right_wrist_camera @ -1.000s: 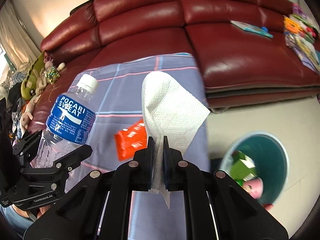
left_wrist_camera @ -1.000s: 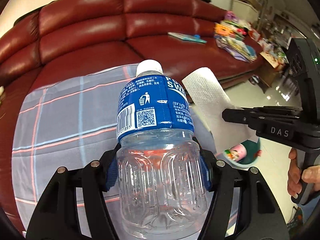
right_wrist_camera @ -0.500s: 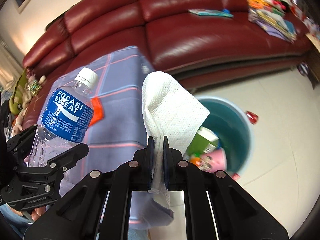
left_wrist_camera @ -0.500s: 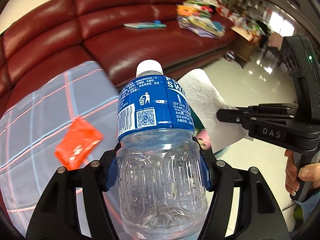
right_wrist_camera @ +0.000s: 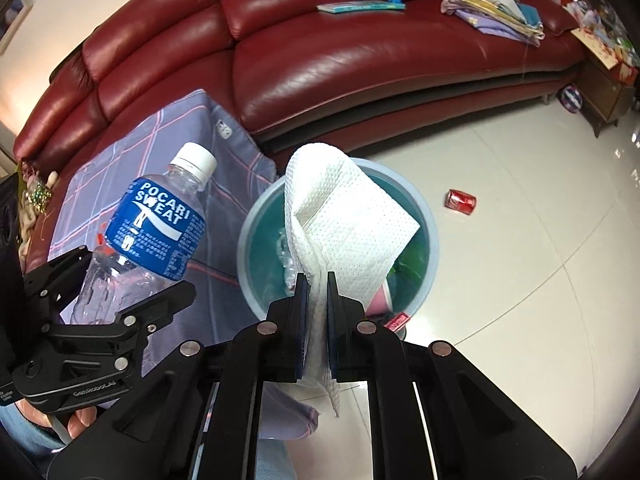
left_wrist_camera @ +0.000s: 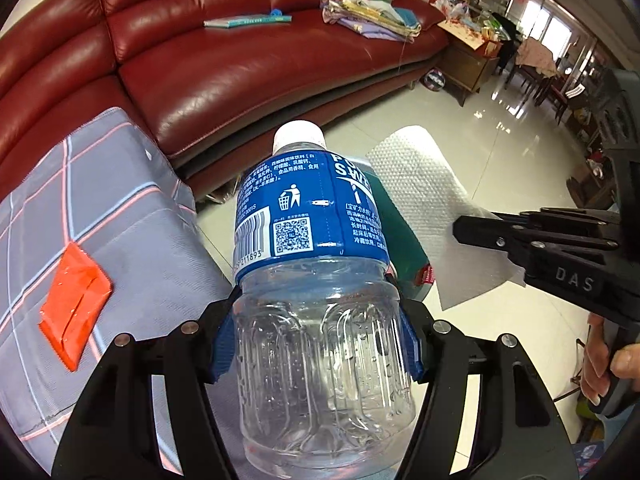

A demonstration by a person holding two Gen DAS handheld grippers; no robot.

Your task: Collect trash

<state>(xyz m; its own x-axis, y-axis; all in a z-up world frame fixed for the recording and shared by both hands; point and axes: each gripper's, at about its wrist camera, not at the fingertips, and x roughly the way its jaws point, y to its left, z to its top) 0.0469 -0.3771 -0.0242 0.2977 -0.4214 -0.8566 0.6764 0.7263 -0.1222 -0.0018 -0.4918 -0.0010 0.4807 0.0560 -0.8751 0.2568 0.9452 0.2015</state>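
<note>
My left gripper point(left_wrist_camera: 316, 340) is shut on an empty clear bottle point(left_wrist_camera: 316, 288) with a blue Pocari Sweat label and white cap; the bottle also shows in the right wrist view point(right_wrist_camera: 152, 224). My right gripper point(right_wrist_camera: 316, 280) is shut on a white paper towel point(right_wrist_camera: 344, 216), held above a round teal trash bin point(right_wrist_camera: 424, 216) on the floor; the bin holds several pieces of trash. In the left wrist view the towel point(left_wrist_camera: 424, 200) and right gripper point(left_wrist_camera: 472, 228) are to the right of the bottle. An orange-red wrapper point(left_wrist_camera: 74, 300) lies on the grey plaid cloth point(left_wrist_camera: 132, 220).
A dark red leather sofa point(right_wrist_camera: 360, 56) curves behind the bin, with a book point(right_wrist_camera: 360, 6) and a pile of clothes point(right_wrist_camera: 492, 12) on it. A crushed red can point(right_wrist_camera: 461, 201) lies on the glossy tile floor. A wooden cabinet point(left_wrist_camera: 468, 64) stands past the sofa's end.
Both grippers have swung right, away from the plaid cloth toward the floor. The bin has come to sit directly under the paper towel. Both grips are unchanged.
</note>
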